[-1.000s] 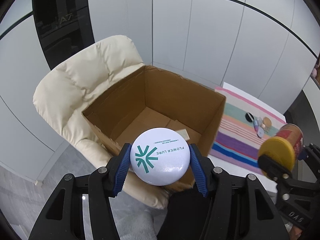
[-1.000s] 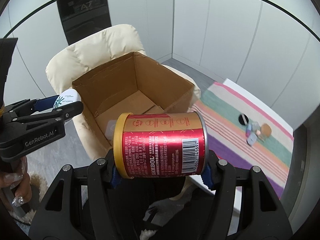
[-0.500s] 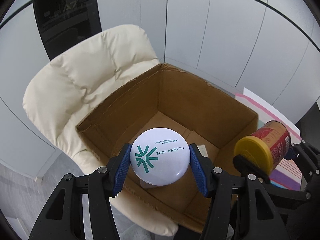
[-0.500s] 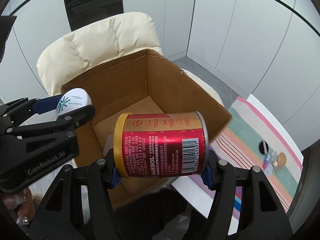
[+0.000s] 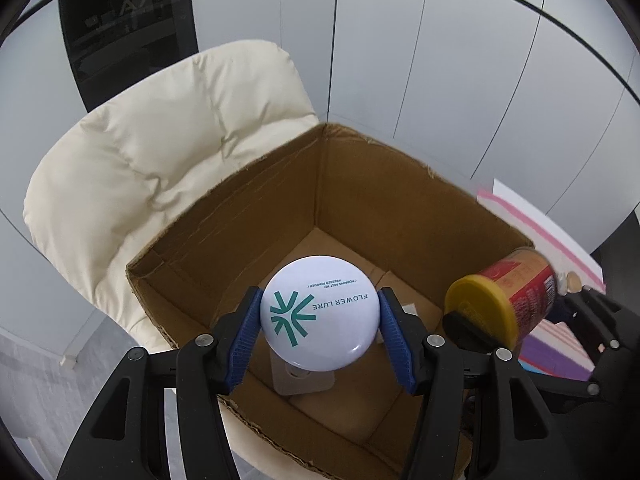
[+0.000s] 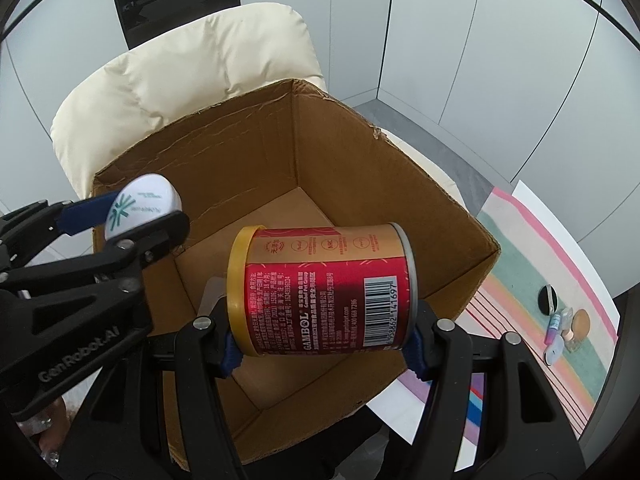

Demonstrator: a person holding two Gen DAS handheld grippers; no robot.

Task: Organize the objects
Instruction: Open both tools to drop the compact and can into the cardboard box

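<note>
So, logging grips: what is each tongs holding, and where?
Left tongs, just easing open: round white plastic compact, by its rim. Right tongs: red yellow-lidded can, by its ends.

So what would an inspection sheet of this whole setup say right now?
Surface: open cardboard box on a cream padded chair; striped cloth on a table beside it.
Job's things: white round compact and red can with a yellow lid, both held over the box.
Clutter: a few small cosmetic items on the cloth; a pale flat piece on the box floor.
Grippers: left gripper jaws have just been opening, with the compact between pads that seem to touch its rim; right gripper is clamped on the can.
Cables: nothing seen.
Surroundings: pale wall panels, one dark panel.
</note>
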